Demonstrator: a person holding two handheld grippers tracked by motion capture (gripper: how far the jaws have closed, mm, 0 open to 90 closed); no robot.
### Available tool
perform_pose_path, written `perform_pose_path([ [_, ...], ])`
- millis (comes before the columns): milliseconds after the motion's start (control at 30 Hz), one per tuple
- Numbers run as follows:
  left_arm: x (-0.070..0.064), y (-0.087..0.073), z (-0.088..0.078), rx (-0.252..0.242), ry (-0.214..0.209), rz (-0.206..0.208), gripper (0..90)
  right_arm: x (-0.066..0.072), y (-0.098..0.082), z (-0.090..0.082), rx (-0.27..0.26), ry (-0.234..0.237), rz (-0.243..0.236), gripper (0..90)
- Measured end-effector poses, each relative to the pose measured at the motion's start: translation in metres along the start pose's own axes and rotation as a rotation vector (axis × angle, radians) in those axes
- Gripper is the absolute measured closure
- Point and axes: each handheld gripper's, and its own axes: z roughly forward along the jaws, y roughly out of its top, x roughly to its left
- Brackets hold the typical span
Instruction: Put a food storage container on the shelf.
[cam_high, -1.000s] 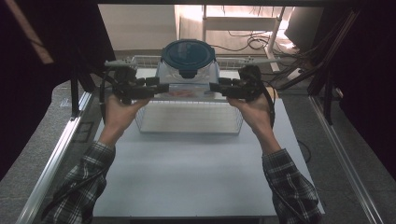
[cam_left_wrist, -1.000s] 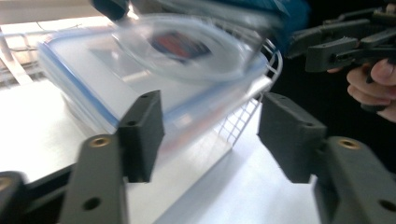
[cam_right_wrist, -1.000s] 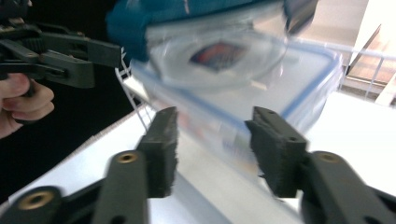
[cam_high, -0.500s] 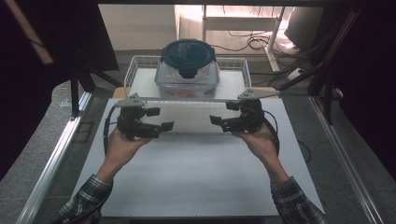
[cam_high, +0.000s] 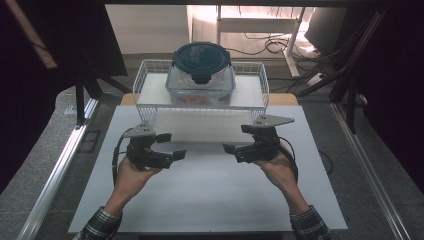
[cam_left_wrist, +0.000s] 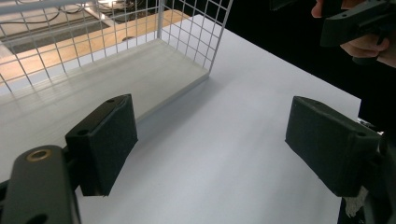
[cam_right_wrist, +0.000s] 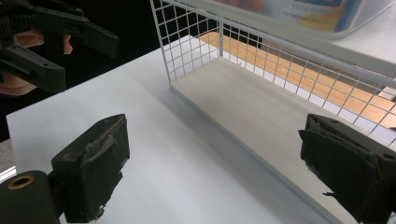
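Since the frame one second earlier, both grippers have drawn back from the clear container (cam_high: 201, 75) toward the near half of the worktop (cam_high: 210, 200); half a second ago they were already clear of it and have since come slightly nearer the person.

The container, with its dark round lid (cam_high: 201, 60), stands on the upper shelf of the white wire rack (cam_high: 145, 80) at the far edge of the worktop, about midway between the rack's ends.

The left gripper (cam_high: 167, 146) is held over the worktop near the rack's left front corner, jaws spread apart and empty. The right gripper (cam_high: 239, 139) is opposite, near the rack's right front corner, jaws likewise spread and empty.

The left gripper view shows the rack's lower shelf (cam_left_wrist: 93, 79) bare, and the other gripper at upper right. The right gripper view shows the container's underside (cam_right_wrist: 299, 14) above the mesh, with orange contents inside.
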Motion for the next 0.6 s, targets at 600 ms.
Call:
perform_pose_path([
  [600, -0.003, -0.025, -0.002, -0.035, 0.019, -0.011, 15.0, 0.005, -0.022, -0.002, -0.002, -0.009, -0.004, 5.7],
])
